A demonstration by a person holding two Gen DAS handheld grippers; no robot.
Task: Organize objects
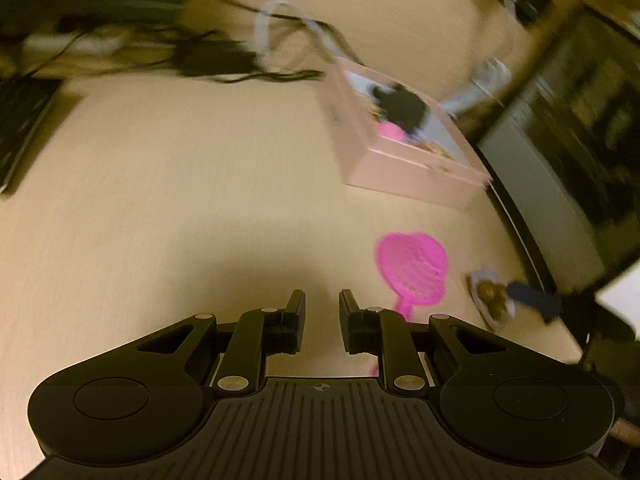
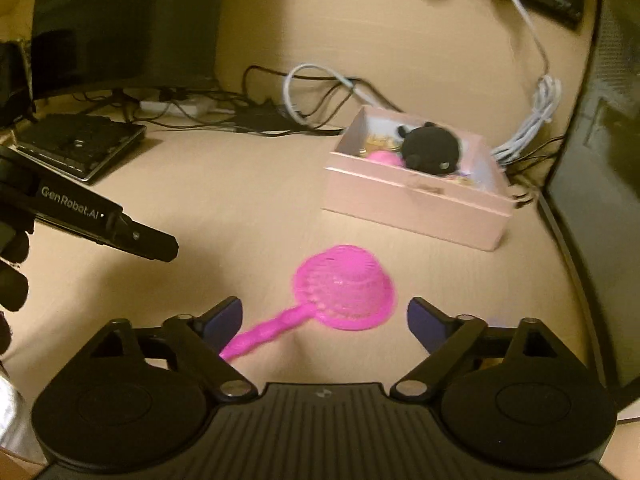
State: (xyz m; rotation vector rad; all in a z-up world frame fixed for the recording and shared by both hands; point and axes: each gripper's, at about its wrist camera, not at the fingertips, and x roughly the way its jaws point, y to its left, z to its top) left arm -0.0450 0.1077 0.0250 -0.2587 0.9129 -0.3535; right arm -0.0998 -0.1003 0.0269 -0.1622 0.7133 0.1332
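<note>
A pink toy strainer (image 2: 344,292) lies upside down on the beige desk, its handle pointing toward the lower left. My right gripper (image 2: 324,320) is open wide and empty just above it, one finger on each side. The strainer also shows in the left wrist view (image 1: 412,268), right of my left gripper (image 1: 322,312), which is open with a narrow gap and empty. A pale pink box (image 2: 416,196) behind the strainer holds a black plush toy (image 2: 432,150), a pink item (image 2: 384,158) and small golden things. The box shows blurred in the left wrist view (image 1: 404,168).
A keyboard (image 2: 80,144), a dark monitor (image 2: 124,20) and tangled black and white cables (image 2: 304,96) sit at the back. A dark case (image 2: 596,160) stands at the right edge. The left gripper's body (image 2: 100,216) reaches in from the left. A small brown object (image 1: 492,292) lies near the desk's right edge.
</note>
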